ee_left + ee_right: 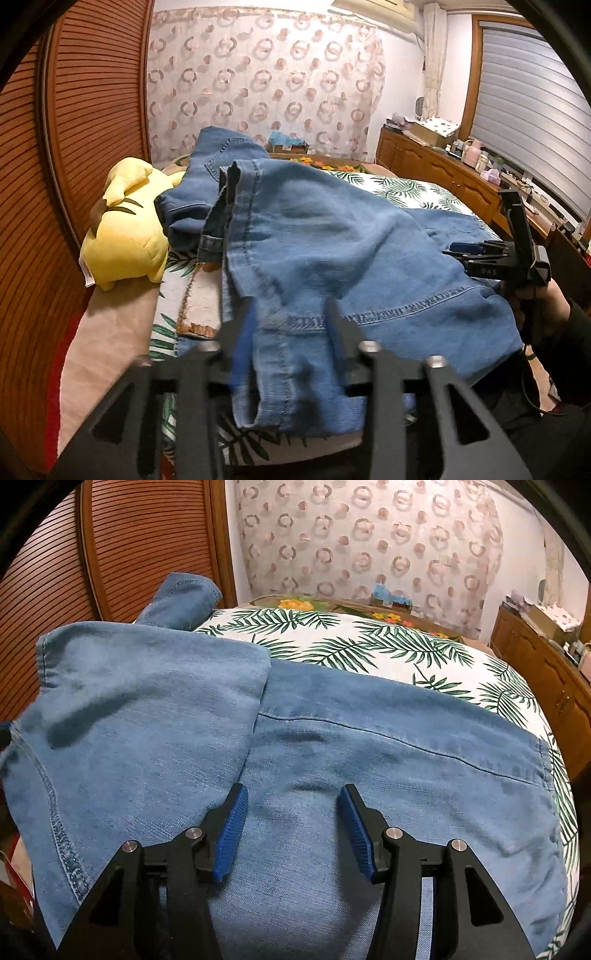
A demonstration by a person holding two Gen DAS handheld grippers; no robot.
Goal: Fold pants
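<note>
Leaf-printed white bedding (369,646) covers the bed in this small bedroom, with a slatted wooden wardrobe door (92,92) behind it and a ring-patterned sheer curtain (258,81) at the head. Soft, light-blue denim pants (332,251) lie across that bedding, partly folded: one leg is doubled over the seat, its hemmed cuff lying toward the wardrobe door, and a second bunch of denim rises beside a yellow plush toy (125,229) that rests against the same door.

On the near edge of the pants, the left tool (291,328) has its blue-padded fingers on either side of a fold of stitched seam; they look closed to a middling gap around it, though blur keeps me from saying whether they truly pinch. Farther from the wardrobe door, the right tool (291,823) hovers spread wide over the flat seat panel, gripping nothing.

My worry is the loose top layer. If the left tool pulls with only a partial bite, the seam could slip free and the doubled leg slide askew. Dragging toward the plush toy could also snag the bunched denim and undo the fold.
</note>
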